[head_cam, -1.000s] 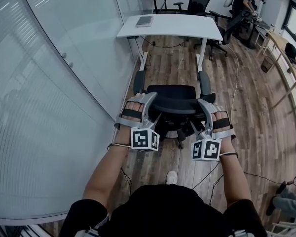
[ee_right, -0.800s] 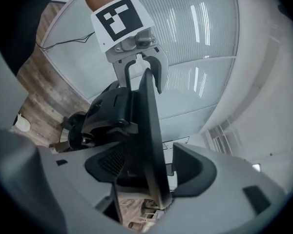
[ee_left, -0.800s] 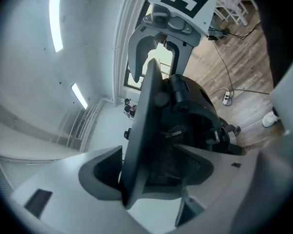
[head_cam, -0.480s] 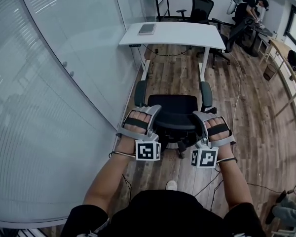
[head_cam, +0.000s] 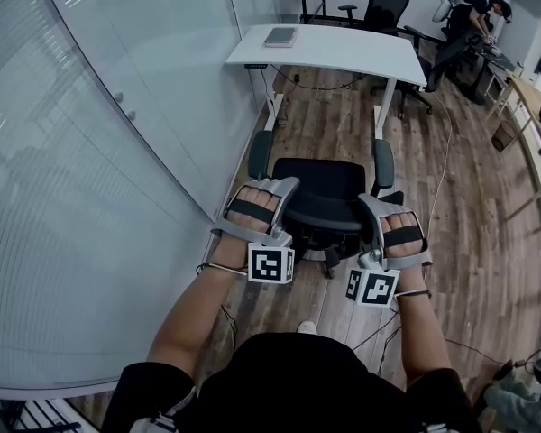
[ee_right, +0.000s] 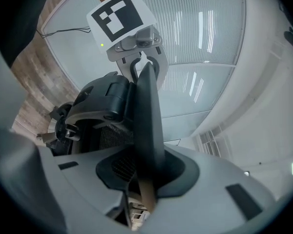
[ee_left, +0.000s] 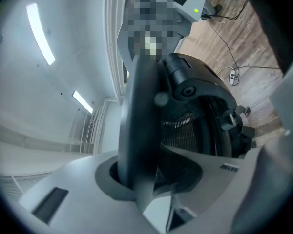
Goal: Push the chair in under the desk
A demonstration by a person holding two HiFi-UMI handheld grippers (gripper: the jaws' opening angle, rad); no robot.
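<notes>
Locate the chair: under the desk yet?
Head view, centre: the chair stands short of the desk, not under it, with the glass wall at left. The left gripper and right gripper, jaws just closing, clamp its backrest edges.

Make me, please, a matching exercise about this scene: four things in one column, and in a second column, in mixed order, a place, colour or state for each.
Column one:
1. chair
2. desk
3. flat grey object
4. left tongs

Column two:
a. white, beyond the chair and apart from it
b. shut on the chair's rear edge
c. black, held from behind on both sides
d. lies on the desk, near its left end

Pairs: 1-c, 2-a, 3-d, 4-b.

The left tongs have just been closing, with the chair's rear edge between them.
</notes>
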